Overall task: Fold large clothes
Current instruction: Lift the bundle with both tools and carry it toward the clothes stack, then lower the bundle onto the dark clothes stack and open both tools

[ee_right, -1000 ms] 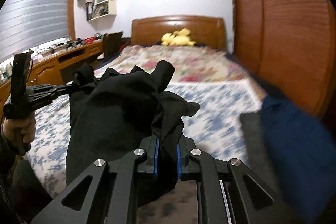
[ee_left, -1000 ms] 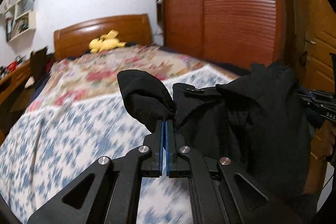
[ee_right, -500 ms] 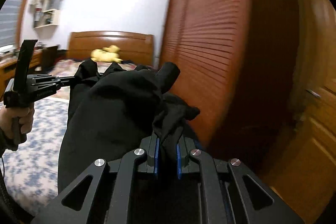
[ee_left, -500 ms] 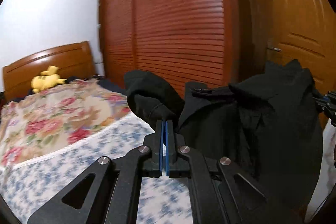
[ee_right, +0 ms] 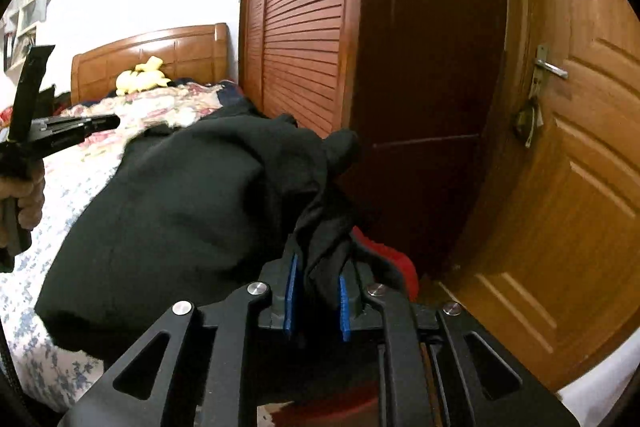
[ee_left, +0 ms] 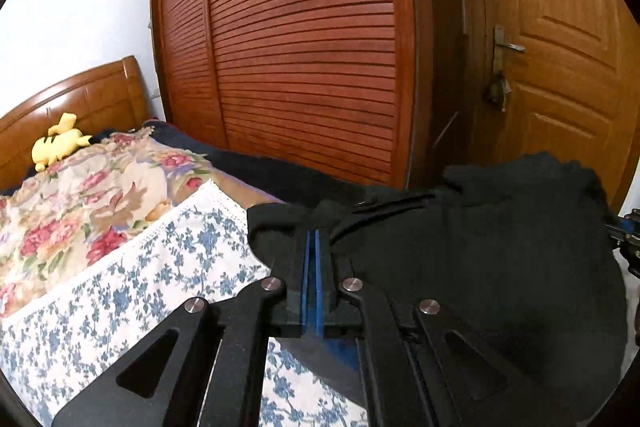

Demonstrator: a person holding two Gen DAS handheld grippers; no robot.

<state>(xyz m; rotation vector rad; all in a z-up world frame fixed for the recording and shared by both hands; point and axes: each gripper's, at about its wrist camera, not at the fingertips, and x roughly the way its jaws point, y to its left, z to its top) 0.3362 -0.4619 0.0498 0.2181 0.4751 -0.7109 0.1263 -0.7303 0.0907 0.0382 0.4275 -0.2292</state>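
Observation:
A black garment is stretched between my two grippers above the right corner of the bed. My left gripper is shut, its blue pads together, with a fold of the garment at its tips. In the right wrist view the garment bulges in front of the right gripper. Its jaws are opening, and a twisted bunch of cloth stands loosely between the parted blue pads. The left gripper shows at the left there, held by a hand. The right gripper peeks in at the left view's right edge.
A slatted wooden wardrobe and a wooden door stand close ahead and to the right. The bed has a blue-flowered sheet and a floral quilt, with a yellow plush toy by the headboard. Something red lies below the right gripper.
Both views have swung right, from the bed toward the wardrobe and door. The garment now sits lower in front of the left gripper. The right gripper's pads have parted wider around the cloth.

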